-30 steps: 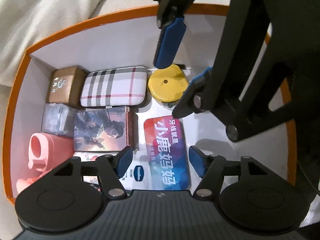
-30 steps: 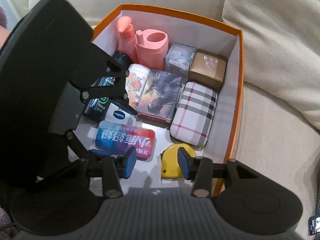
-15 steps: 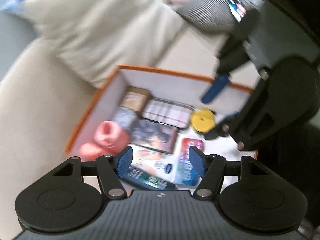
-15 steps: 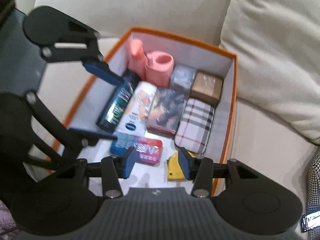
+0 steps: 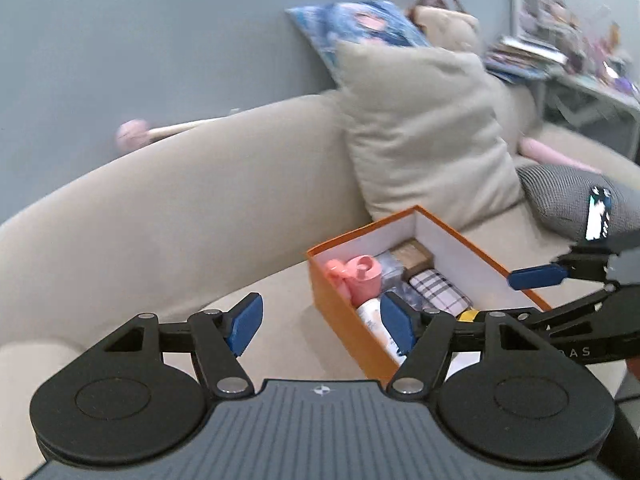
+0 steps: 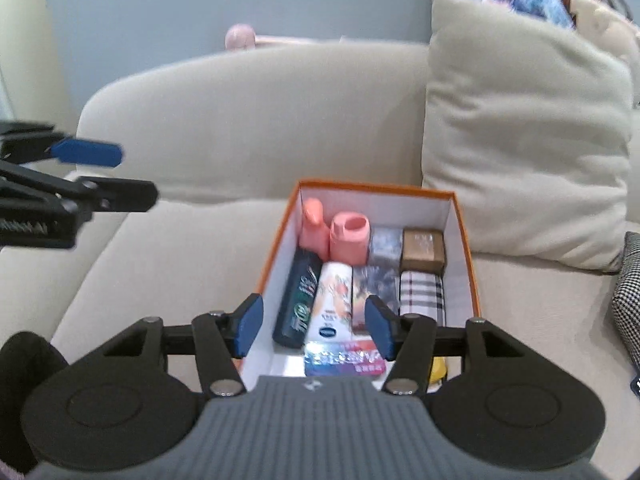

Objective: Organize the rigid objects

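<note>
An orange box (image 6: 276,254) with white inner walls sits on the beige sofa seat (image 6: 172,264), and in the left wrist view the orange box (image 5: 340,300) lies right of centre. Inside lie a pink cup (image 6: 349,238), a plaid case (image 6: 422,294), a brown box (image 6: 423,245), a dark bottle (image 6: 299,300), a white tube (image 6: 330,304), a red-blue tin (image 6: 344,360) and a yellow tape measure (image 6: 437,368). My right gripper (image 6: 312,328) hovers above the box's near end, jaws opening, nothing between them. My left gripper (image 5: 320,328) is raised left of the box, opening and empty.
A large beige cushion (image 6: 520,140) leans on the sofa back right of the box. A grey knitted cushion (image 5: 576,200) lies further right. A blue patterned pillow (image 5: 360,28) and a cluttered side table (image 5: 580,76) stand behind.
Both grippers have lifted up and back out of the box, which now looks smaller and farther. The left one rolled and swung left. Both sets of jaws have widened.
</note>
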{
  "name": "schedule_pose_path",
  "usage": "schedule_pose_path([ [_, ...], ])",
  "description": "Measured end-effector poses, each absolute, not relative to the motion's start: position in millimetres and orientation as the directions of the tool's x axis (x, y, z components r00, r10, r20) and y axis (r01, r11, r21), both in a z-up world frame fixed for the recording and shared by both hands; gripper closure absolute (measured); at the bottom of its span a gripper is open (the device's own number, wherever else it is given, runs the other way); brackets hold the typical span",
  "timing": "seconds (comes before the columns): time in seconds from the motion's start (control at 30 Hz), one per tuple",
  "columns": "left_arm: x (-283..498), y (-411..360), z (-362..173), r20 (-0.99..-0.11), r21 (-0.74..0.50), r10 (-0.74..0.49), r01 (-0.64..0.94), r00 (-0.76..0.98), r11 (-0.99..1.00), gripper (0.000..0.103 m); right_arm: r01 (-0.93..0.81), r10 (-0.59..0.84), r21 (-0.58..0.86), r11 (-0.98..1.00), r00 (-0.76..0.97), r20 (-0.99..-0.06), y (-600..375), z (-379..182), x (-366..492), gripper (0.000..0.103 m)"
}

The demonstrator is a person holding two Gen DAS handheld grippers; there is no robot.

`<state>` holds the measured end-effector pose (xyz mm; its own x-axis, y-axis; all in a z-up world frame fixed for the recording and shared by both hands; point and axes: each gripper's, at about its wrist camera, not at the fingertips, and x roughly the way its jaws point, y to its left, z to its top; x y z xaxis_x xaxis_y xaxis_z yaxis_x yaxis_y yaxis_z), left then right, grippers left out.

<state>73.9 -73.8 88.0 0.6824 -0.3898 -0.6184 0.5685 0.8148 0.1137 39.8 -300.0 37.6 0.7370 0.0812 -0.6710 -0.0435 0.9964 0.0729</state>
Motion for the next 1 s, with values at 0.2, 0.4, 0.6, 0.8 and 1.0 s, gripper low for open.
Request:
schedule_pose_path([
  [0.2,34.2,-41.2,78.5,-0.537,0.104,-0.287,0.4,0.793,0.911,0.014,-0.012,0.024,0.024,1.0,0.794,-0.607,-264.1,38.8,5.7,0.034],
  [0.4,5.0,-23.7,57.0,-0.514,0.089,-0.216,0.303,0.83,0.949,0.011,0.056,-0.035,0.018,0.998,0.815,-0.578,-241.6,28.6,-23.6,0.021],
  [0.6,-10.4,-16.7,29.1,-0.515,0.06,-0.179,0.243,0.838,0.968,0.008,0.103,-0.082,0.004,0.995,0.816,-0.572,-230.8,15.0,-42.1,0.015],
  [0.8,-15.4,-23.7,-0.8,-0.58,0.061,-0.156,0.234,0.799,0.97,0.007,0.164,-0.146,-0.023,0.986,0.797,-0.586,-228.9,-5.2,-52.2,0.013],
  [1.0,-24.6,-28.4,-13.0,-0.565,0.13,-0.114,0.224,0.817,0.966,0.007,0.196,-0.162,-0.006,0.981,0.797,-0.582,-232.1,-14.5,-57.9,0.012],
])
